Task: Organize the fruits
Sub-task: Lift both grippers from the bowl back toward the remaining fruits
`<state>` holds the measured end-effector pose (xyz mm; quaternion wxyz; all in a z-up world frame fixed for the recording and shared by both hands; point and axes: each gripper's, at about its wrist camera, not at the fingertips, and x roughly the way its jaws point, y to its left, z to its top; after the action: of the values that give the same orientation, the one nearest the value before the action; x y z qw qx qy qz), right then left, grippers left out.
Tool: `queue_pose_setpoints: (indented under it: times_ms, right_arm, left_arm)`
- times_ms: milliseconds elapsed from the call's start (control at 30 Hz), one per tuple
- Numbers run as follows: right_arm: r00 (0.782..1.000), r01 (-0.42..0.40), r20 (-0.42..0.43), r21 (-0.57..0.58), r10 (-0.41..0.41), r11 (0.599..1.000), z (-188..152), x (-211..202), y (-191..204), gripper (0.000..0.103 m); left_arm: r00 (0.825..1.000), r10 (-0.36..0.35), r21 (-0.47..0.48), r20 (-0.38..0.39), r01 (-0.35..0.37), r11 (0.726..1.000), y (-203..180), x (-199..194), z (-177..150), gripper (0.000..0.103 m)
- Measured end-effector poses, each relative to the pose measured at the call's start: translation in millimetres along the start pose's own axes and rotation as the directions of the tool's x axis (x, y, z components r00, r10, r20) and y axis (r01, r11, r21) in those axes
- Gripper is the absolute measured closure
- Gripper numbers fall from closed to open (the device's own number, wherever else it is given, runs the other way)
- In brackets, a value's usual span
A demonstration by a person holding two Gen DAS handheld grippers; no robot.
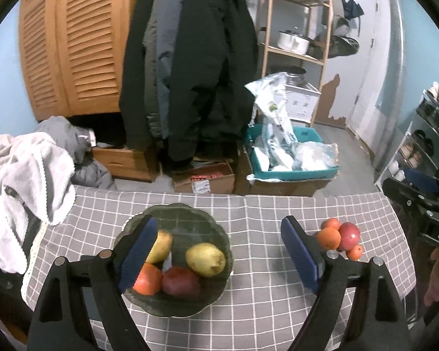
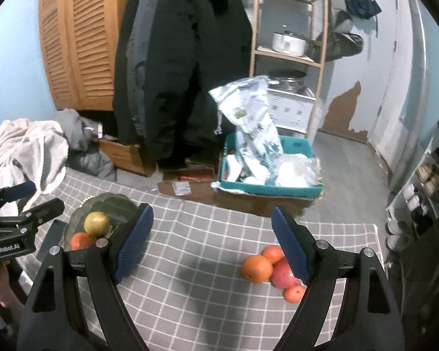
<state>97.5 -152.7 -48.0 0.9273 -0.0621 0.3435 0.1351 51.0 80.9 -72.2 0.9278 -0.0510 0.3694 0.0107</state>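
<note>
Left gripper (image 1: pixel 218 256): jaws spread wide, holding nothing, above the dark green scalloped glass bowl (image 1: pixel 216 299).
Right gripper (image 2: pixel 210 242): jaws wide, empty.
Bowl fruit: two yellow-green pears (image 1: pixel 205 259), an orange, a red apple.
Loose fruit: a heap of oranges (image 2: pixel 257 268) and a red apple (image 2: pixel 282 276) on the grey checked tablecloth (image 2: pixel 190 307).
Risk: nudging the touching heap could roll a round fruit off the nearby edge.
Writing: "GenRobot.AI" on the left gripper's body in the right wrist view; "DAS", cut off, on the right's.
</note>
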Motion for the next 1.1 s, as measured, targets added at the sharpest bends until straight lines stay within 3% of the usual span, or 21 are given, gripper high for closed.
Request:
queue_pose_setpoints:
  times_ms: [867, 1100]
  right_arm:
    - [0.994, 0.104, -0.032, 0.148, -0.100, 0.984, -40.5, -17.9, -101.1, 0.020]
    - [0.991, 0.127, -0.059, 0.164, -0.119, 0.978, -49.2, -11.9, -116.5, 0.020]
  left_arm:
    - [0.993, -0.087, 0.124, -0.075, 0.096, 0.988, -93.8, 29.7, -1.8, 0.016]
    - [0.992, -0.079, 0.146, -0.100, 0.093, 0.985, -111.0, 43.0, -6.4, 0.016]
